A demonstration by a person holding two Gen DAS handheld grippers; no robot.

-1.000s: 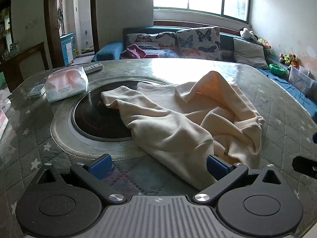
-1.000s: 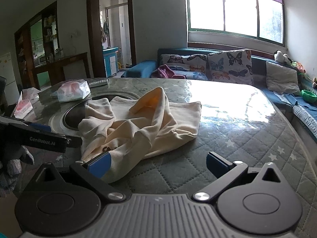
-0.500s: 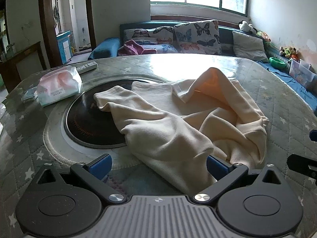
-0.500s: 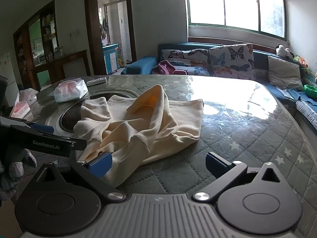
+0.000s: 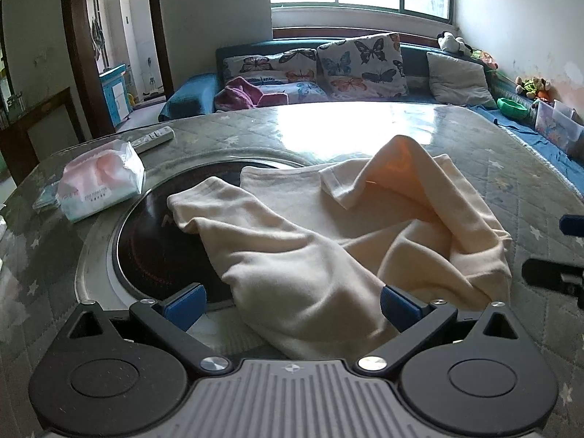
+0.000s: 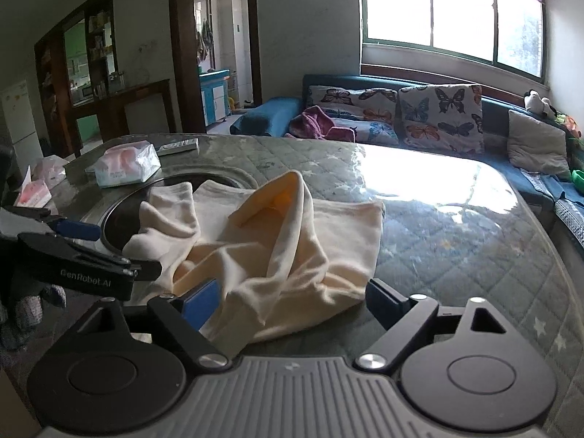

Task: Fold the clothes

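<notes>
A cream garment (image 5: pixel 328 241) lies crumpled on the round quilted table, partly over the dark round hob; it also shows in the right wrist view (image 6: pixel 277 241). My left gripper (image 5: pixel 292 306) is open, its blue pads either side of the garment's near edge, low over the table. My right gripper (image 6: pixel 292 303) is open too, with the garment's near right edge lying between its fingers. The left gripper's body (image 6: pixel 84 266) shows at the left of the right wrist view.
A tissue pack (image 5: pixel 100 180) and a remote (image 5: pixel 153 138) lie at the table's far left. The dark hob (image 5: pixel 160 241) sits in the table's middle. A sofa with butterfly cushions (image 5: pixel 361 65) stands behind the table.
Both grippers have moved forward and lower toward the garment, so its near edge now lies between each pair of fingers. The garment has not moved.
</notes>
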